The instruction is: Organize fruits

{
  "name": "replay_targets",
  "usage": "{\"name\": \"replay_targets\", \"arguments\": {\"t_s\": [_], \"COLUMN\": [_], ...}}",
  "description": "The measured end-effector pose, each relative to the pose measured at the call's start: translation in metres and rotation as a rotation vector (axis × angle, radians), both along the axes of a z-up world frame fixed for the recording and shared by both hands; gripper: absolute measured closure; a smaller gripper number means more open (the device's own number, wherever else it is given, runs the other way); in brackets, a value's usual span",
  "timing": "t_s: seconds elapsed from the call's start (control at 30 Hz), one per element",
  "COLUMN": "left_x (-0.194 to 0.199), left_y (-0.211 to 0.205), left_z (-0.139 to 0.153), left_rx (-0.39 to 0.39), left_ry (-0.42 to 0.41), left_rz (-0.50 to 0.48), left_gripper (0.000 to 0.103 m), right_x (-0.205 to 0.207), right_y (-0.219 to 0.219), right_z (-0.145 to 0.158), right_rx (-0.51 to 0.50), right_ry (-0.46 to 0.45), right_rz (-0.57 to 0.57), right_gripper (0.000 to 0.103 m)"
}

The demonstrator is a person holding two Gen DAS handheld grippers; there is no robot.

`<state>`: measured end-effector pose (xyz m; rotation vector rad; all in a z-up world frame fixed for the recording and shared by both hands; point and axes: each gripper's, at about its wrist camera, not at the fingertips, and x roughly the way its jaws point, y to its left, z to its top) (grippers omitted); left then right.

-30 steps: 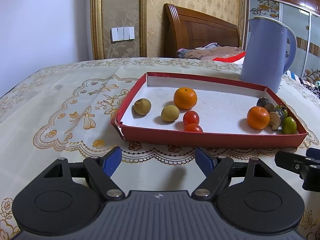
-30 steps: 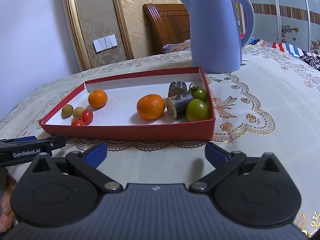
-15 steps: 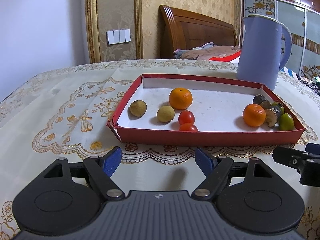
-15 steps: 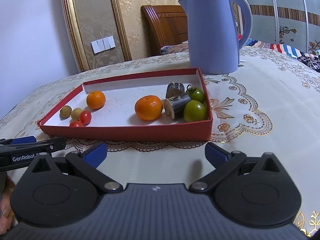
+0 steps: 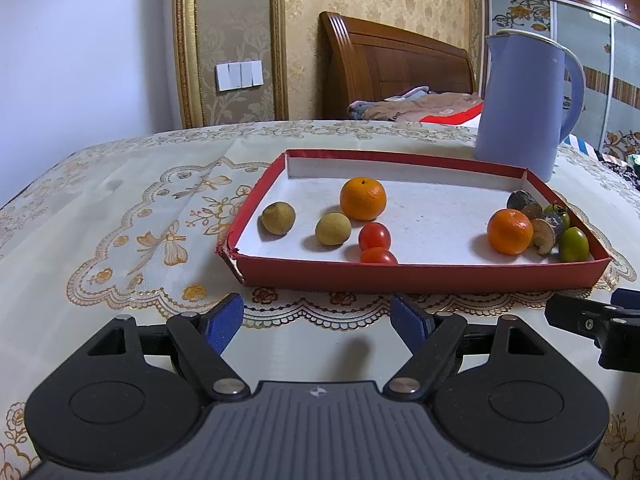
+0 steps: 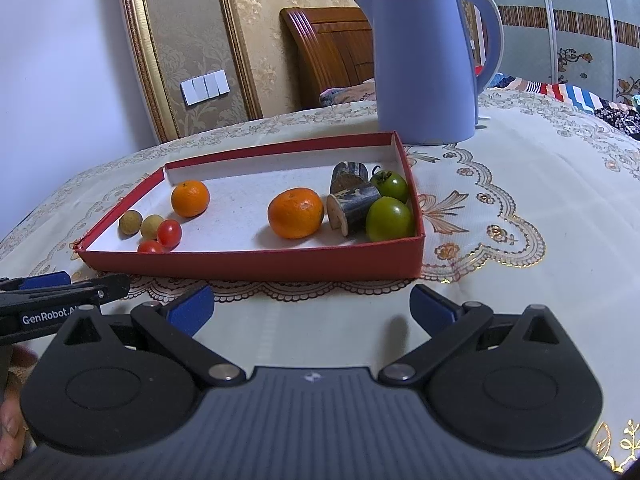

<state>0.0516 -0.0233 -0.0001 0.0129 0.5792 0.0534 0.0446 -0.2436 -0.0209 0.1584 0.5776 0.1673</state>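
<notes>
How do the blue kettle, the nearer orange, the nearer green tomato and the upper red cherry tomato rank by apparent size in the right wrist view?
1. blue kettle
2. nearer orange
3. nearer green tomato, close to the orange in size and similarly near, so that gap is slight
4. upper red cherry tomato

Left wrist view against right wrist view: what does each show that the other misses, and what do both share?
Only the left wrist view shows the open left gripper head-on, with the right gripper's tip at its right edge. Only the right wrist view shows the open right gripper head-on, the "GenRobot" label on the left gripper's side, a striped cloth behind the table, and a hand at the lower left. Both show the red tray with two oranges, two cherry tomatoes, two tan fruits, green tomatoes, dark cut pieces, and the blue kettle.
</notes>
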Motion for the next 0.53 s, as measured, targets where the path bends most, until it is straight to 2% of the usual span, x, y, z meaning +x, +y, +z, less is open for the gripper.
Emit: {"name": "replay_targets", "arguments": {"t_s": [0.53], "left_x": [-0.012], "left_y": [-0.008], "left_z": [-0.002], "left_rx": [0.023], "left_ry": [0.0], "left_rz": [-0.091], "left_gripper": [0.023], "right_x": [0.001], "right_y": [0.001], "right_z": [-0.002], "right_rx": [-0.009], "right_ry": [0.027], "right_rz": [-0.014], "right_gripper": [0.0]}}
